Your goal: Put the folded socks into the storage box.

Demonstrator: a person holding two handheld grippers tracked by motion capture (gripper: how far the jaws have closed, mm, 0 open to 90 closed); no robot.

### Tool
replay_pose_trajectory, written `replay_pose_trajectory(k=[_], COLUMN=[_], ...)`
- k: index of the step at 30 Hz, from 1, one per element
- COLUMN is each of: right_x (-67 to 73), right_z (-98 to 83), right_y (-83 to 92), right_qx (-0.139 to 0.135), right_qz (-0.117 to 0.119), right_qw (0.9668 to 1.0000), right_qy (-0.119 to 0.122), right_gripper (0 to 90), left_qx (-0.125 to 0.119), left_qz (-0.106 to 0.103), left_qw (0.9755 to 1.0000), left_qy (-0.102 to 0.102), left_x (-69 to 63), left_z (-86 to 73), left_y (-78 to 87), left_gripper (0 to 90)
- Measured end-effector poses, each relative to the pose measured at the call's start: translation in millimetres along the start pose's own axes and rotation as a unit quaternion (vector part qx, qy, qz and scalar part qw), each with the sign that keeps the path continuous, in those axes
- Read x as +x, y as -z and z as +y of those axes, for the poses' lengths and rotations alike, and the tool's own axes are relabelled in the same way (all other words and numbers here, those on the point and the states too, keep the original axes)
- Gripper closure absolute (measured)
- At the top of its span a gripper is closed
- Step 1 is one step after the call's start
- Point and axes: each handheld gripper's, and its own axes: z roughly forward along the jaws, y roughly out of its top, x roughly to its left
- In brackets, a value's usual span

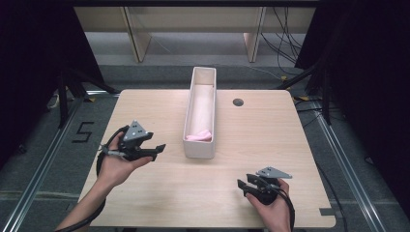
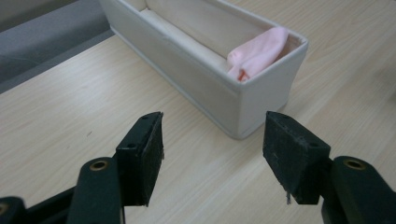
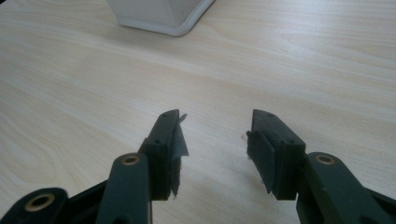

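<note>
While the folded pink cloth (image 1: 199, 136) lies in the long white rectangular bin (image 1: 198, 149), left gripper (image 1: 157, 148) and right gripper (image 1: 240, 186) both gape wide, holding nothing.

The left hand (image 1: 113, 166) comes in from the lower left, forearm angled up and inward, carrying the left gripper (image 1: 157, 149) level, its fingers (image 2: 142, 154) spread wide with nothing between them. The right hand (image 1: 271, 205) sits low at the near right, its right gripper (image 1: 242, 186) aimed leftward, fingers (image 3: 166, 149) likewise parted and empty.
</note>
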Motion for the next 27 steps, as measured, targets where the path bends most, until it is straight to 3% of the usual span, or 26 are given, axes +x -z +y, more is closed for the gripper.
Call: replay_pose_trajectory(k=[2,3,6,8,9,10,11,12,13,14,15,16,18,19,20,22,23,27], right_x=[1.4,-0.6,-1.2,-1.2,1.3,1.4,-1.0,1.1,-1.5,0.3,-1.0,-2.6,-0.7,-2.0,1.0,1.3,1.7,-0.9], right_z=[-0.3,0.0,-0.2,-0.3,-0.6,-0.6,-0.4,-1.0,-0.5,-1.1,-0.9,-0.8,-1.0,-0.6,-1.1,-1.7,-1.9,-1.3], right_y=[0.6,1.0,1.1,1.1,1.3,1.4,1.7,0.9,1.3,0.9,1.2,0.2,0.4,0.8,1.4,0.2,-0.2,-0.3], right_qx=[0.004,0.0,-0.003,-0.003,0.002,0.002,-0.004,-0.005,-0.002,-0.002,-0.002,-0.004,-0.004,-0.004,0.001,-0.007,-0.006,-0.003], right_qz=[0.003,-0.004,-0.006,-0.007,-0.002,0.0,-0.008,0.001,-0.005,0.001,-0.001,0.005,-0.002,-0.007,-0.005,-0.003,-0.003,-0.013], right_qw=[0.9999,1.0,1.0,1.0,0.9999,0.9999,0.9999,0.9999,1.0,0.9999,1.0,1.0,1.0,0.9999,0.9999,0.9999,0.9999,0.9998], right_qy=[-0.013,0.003,0.004,0.004,-0.012,-0.012,0.006,-0.012,0.003,-0.013,-0.005,0.001,-0.008,0.007,-0.01,-0.01,-0.012,0.011], right_gripper=[53.2,53.1,52.7,52.5,52.4,52.3,52.3,52.3,52.1,52.1,51.9,51.8,51.4,51.3,51.2,51.0,50.9,50.5], left_qx=[-0.004,-0.003,-0.006,-0.005,-0.011,-0.012,-0.016,-0.014,-0.02,-0.013,-0.013,-0.012,-0.013,-0.011,-0.013,-0.021,-0.027,-0.022], left_qz=[0.009,0.011,0.013,0.015,0.019,0.024,0.028,0.042,0.047,0.052,0.049,0.052,0.057,0.068,0.069,0.07,0.065,0.084], left_qw=[0.9999,0.9999,0.9996,0.9995,0.9989,0.9987,0.9983,0.9973,0.9965,0.9959,0.9963,0.9948,0.9942,0.993,0.9927,0.9909,0.9912,0.9899], left_qy=[0.01,0.008,0.026,0.027,0.042,0.042,0.048,0.058,0.066,0.073,0.069,0.086,0.09,0.095,0.098,0.113,0.112,0.112], left_x=[-0.5,0.1,-3.3,-4.4,-6.3,-6.0,-6.7,-8.9,-10.7,-13.1,-12.9,-14.7,-15.0,-15.9,-15.9,-16.6,-15.5,-16.2], left_z=[-9.6,-14.9,-31.4,-43.0,-49.2,-55.4,-60.5,-69.9,-78.0,-86.0,-91.6,-101.9,-112.0,-118.8,-121.9,-128.9,-131.0,-140.6], left_y=[3.3,5.0,8.7,11.4,12.1,13.9,14.2,16.5,16.6,18.2,18.5,20.0,20.9,22.3,22.9,24.2,23.8,24.0], left_gripper=[37.1,37.0,36.9,36.9,36.9,36.9,36.8,36.8,36.8,36.8,36.8,36.8,36.8,36.8,36.8,36.8,36.6,35.6])
